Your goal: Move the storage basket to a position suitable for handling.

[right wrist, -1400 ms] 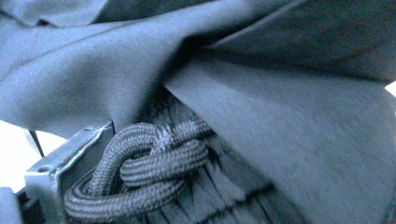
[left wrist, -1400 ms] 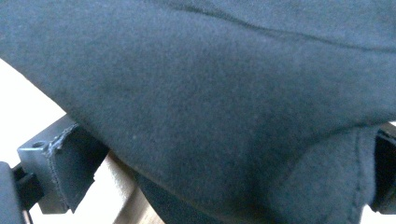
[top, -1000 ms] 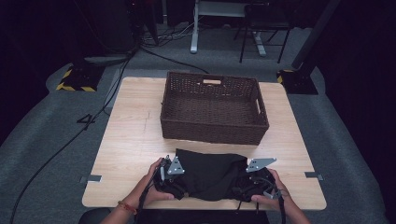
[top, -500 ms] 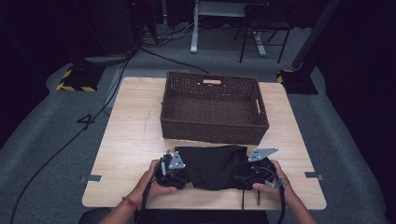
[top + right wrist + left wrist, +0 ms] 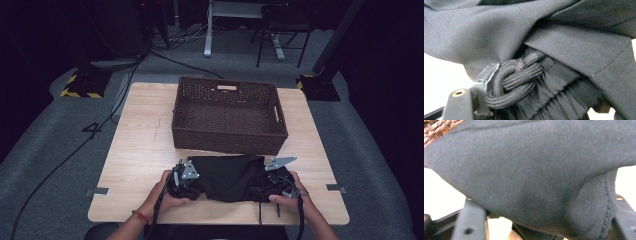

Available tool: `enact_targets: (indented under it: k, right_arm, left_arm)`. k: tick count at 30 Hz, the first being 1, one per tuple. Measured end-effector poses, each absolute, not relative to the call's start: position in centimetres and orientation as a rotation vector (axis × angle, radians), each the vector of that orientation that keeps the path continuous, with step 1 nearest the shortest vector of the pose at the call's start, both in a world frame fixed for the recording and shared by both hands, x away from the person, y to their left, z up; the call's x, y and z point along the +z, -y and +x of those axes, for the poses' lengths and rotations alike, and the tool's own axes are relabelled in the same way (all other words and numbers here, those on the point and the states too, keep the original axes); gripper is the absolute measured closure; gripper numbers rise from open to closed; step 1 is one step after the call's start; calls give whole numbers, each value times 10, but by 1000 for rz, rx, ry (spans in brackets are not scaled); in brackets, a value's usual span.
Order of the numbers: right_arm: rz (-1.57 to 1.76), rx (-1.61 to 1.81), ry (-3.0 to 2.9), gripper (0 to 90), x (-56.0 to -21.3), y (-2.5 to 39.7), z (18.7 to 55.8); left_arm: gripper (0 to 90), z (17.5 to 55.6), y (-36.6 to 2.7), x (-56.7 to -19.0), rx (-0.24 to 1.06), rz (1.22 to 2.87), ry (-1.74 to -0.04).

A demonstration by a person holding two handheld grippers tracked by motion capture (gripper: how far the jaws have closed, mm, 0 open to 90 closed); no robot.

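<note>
Cloth [image 5: 227, 176], black and bunched, was stretched along the near edge of the counter [image 5: 135, 150], just in front of a brown woven basket [image 5: 229, 115] set toward the far edge. The left gripper [image 5: 186, 175] was held at the cloth's left end and the right gripper [image 5: 276, 179] at its right end, each gripped by a hand. In the left gripper view the dark fabric [image 5: 529, 175] was draped over both jaws, so whether they were clamped on it could not be told. In the right gripper view a knotted black cord [image 5: 515, 80] and a gathered waistband [image 5: 559, 100] were pressed against the jaws; their spread could not be told either.
</note>
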State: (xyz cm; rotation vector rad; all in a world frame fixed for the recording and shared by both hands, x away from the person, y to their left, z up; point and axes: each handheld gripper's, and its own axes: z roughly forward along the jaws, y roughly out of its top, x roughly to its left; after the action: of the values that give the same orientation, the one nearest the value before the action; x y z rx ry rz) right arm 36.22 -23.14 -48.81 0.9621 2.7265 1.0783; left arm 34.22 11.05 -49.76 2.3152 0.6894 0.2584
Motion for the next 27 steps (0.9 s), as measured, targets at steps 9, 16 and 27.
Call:
enact_targets:
  k: [9,16,27]
  right_arm:
    - [907,1124,-2715,421,-486,235,360]
    - [890,1144,-2700,477,-485,236,358]
    - [828,1160,-2651,546,-482,236,354]
  left_arm:
    - [630,343,-108,-496,256,2325,-640]
    - [650,345,-109,-497,250,2311,-625]
    - [669,345,-110,-499,256,2289,-614]
